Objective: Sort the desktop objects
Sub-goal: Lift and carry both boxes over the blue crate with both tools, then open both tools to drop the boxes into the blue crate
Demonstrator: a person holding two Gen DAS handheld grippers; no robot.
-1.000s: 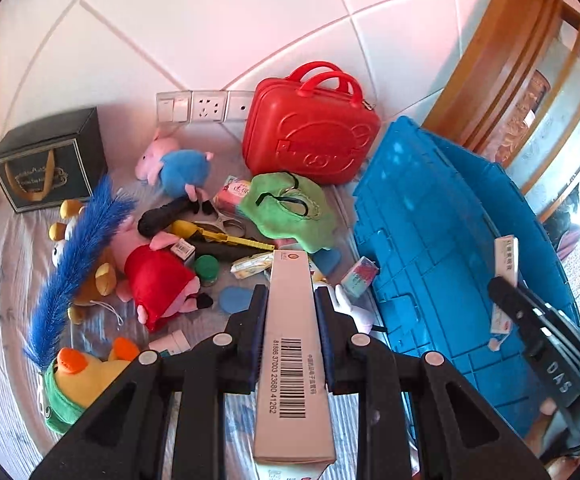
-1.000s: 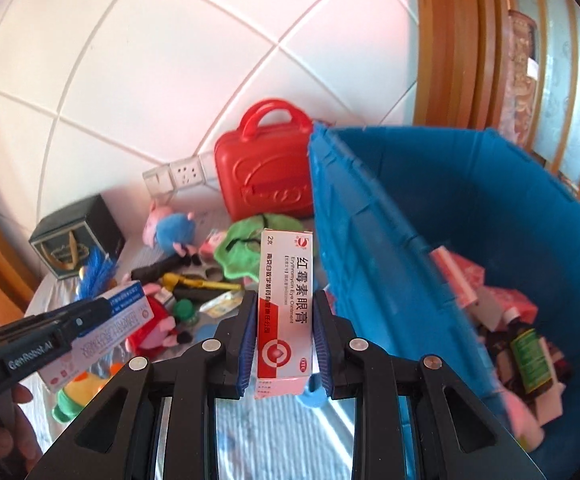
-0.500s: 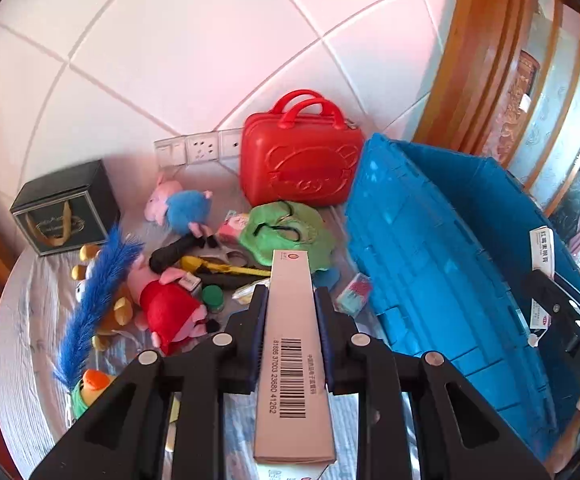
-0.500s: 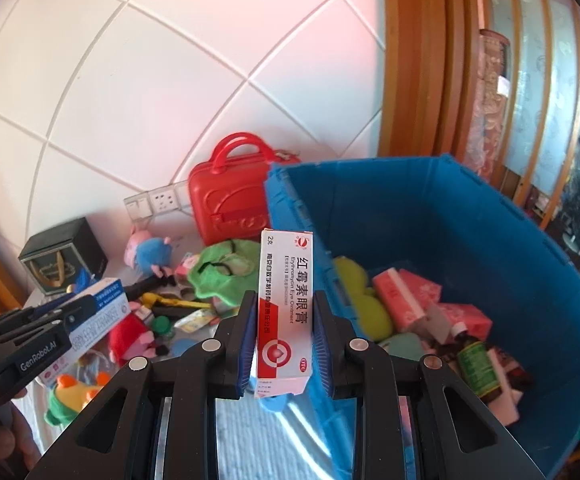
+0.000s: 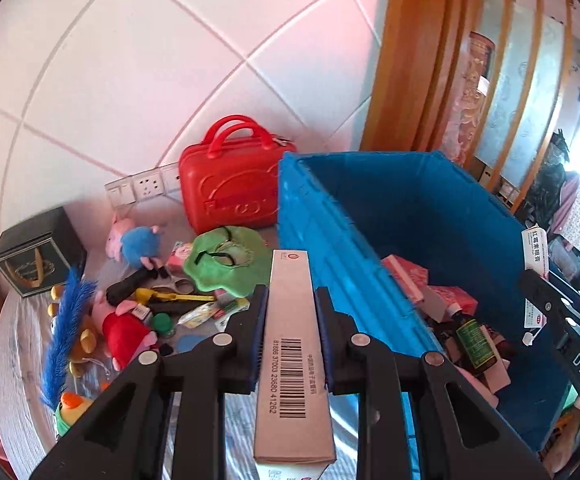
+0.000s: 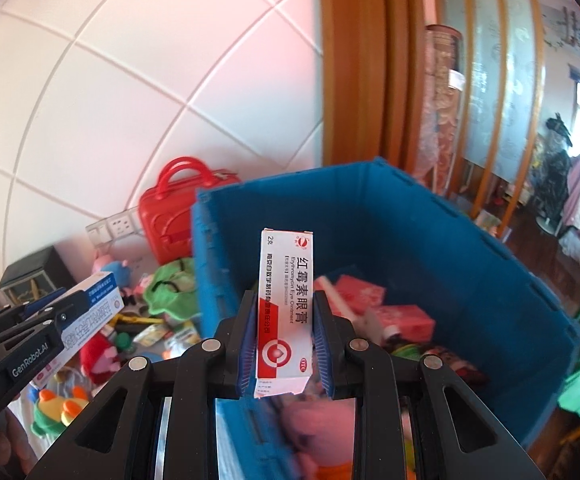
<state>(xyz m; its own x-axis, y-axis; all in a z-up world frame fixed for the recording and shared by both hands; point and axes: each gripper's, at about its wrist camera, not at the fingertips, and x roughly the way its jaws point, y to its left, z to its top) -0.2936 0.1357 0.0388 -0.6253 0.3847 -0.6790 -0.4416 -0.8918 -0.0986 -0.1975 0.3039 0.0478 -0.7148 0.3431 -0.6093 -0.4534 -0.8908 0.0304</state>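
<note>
My left gripper (image 5: 291,300) is shut on a long grey carton with a barcode (image 5: 293,352), held above the table beside the left wall of the blue crate (image 5: 318,240). My right gripper (image 6: 285,308) is shut on a red-and-white ointment box (image 6: 285,292), held over the crate's (image 6: 470,240) open top. The crate holds pink boxes (image 5: 406,276) and a brown bottle (image 5: 474,346). The right gripper with its box shows at the right edge of the left wrist view (image 5: 538,276); the left gripper with its carton shows at the left of the right wrist view (image 6: 69,312).
A red toy suitcase (image 5: 229,188) stands against the tiled wall behind the crate. Plush toys (image 5: 125,332), a green cloth (image 5: 225,260), scissors, a blue feather (image 5: 65,332) and a dark gift box (image 5: 37,256) lie on the table to the left. A wooden frame (image 5: 410,56) rises at right.
Both grippers have risen and moved right towards the crate. The crate's inside now shows in both views, and the right gripper has come over its opening.
</note>
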